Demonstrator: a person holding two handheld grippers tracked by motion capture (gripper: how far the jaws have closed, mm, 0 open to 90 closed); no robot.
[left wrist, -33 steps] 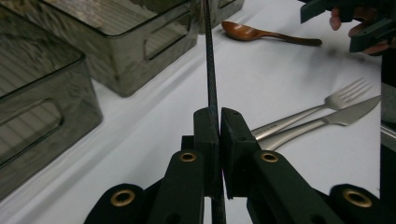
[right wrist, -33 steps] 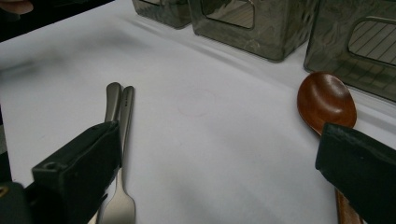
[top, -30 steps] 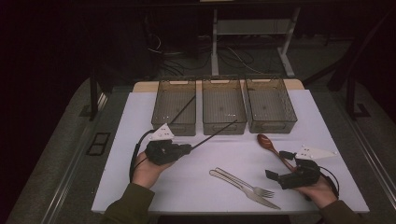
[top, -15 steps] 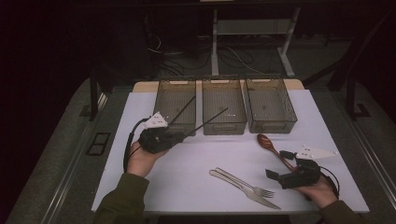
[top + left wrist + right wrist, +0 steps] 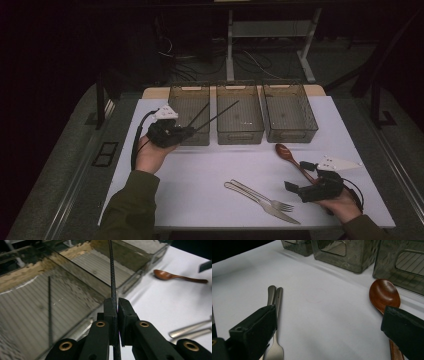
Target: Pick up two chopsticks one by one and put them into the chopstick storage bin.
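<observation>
Chopstick poised over the left bin

The left tool (image 5: 187,131) grips one chopstick (image 5: 111,270), aimed at the bin (image 5: 176,95) (its twin (image 5: 49,310) inside); right tool (image 5: 306,191) rests released on the surface (image 5: 200,175).

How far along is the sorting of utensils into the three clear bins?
Done: one black chopstick lies in the left bin. In hand: the left gripper carries a second black chopstick over the bins. Left on the table: wooden spoon, metal fork, metal knife.
</observation>
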